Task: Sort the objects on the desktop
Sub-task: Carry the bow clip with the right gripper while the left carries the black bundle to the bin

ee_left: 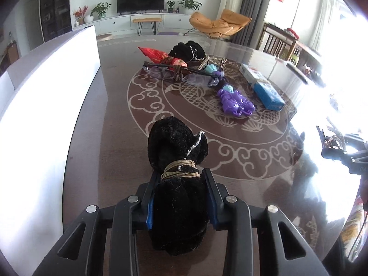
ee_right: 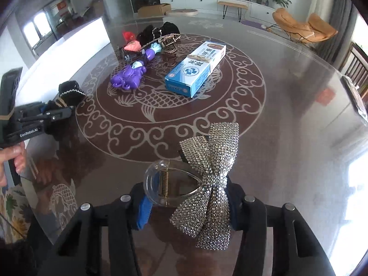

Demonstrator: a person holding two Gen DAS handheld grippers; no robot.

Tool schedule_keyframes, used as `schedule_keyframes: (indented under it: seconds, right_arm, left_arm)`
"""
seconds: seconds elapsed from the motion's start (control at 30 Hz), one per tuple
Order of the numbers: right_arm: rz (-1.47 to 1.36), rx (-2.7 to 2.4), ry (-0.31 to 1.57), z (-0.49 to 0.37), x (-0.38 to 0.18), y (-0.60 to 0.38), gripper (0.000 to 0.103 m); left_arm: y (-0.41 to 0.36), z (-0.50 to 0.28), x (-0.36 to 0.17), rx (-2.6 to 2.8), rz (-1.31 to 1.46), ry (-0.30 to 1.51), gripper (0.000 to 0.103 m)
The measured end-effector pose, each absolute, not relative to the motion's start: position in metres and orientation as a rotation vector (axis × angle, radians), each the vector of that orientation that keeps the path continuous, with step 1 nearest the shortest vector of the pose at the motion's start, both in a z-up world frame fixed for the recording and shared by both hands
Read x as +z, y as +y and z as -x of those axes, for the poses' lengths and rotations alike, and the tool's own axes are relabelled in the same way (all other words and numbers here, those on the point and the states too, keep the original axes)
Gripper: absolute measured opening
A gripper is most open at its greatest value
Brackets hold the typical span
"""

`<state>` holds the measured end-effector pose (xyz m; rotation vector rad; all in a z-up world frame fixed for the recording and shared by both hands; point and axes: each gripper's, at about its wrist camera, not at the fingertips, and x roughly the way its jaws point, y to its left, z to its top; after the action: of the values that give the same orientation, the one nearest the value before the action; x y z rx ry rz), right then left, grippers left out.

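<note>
The left hand-held gripper (ee_left: 181,197) clamps a black pouch (ee_left: 178,184) near the bench's (ee_right: 287,119) left edge; the right hand-held gripper (ee_right: 188,204) grips a bow clip (ee_right: 207,184) over bare bench, clutter (ee_right: 149,53) well beyond.

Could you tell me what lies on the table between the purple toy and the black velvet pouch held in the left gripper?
Nothing: in the left wrist view, only bare patterned tabletop separates the purple toy from the black velvet pouch.

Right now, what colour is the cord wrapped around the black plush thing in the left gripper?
Tan cord wound around the black plush item, clearest in the left wrist view.
</note>
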<state>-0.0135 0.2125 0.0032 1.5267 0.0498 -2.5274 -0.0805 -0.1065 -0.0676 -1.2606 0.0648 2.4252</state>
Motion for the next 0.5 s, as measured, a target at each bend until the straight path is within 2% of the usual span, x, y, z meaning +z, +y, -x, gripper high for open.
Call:
schedule_keyframes:
  seconds: [0.13, 0.27, 0.37, 0.5]
  right_arm:
    - [-1.496, -2.521, 0.053, -0.006, 0.027, 0.213, 0.052]
    - [-1.507, -2.487, 0.05, 0.0, 0.045, 0.199, 0.052]
    - [-1.421, -2.469, 0.026, 0.013, 0.076, 0.167, 0.052]
    - [-1.252, -2.387, 0.023, 0.036, 0.123, 0.087, 0.052]
  left_arm:
    - [-0.111, 0.056, -0.044, 2.444, 1.165, -0.072, 0.035]
    - [-0.125, 0.03, 0.008, 2.46, 1.019, -0.218, 0.035]
    - [-0.159, 0.015, 0.052, 2.502, 0.928, -0.292, 0.035]
    - [-0.231, 0.004, 0.096, 2.647, 0.886, -0.289, 0.035]
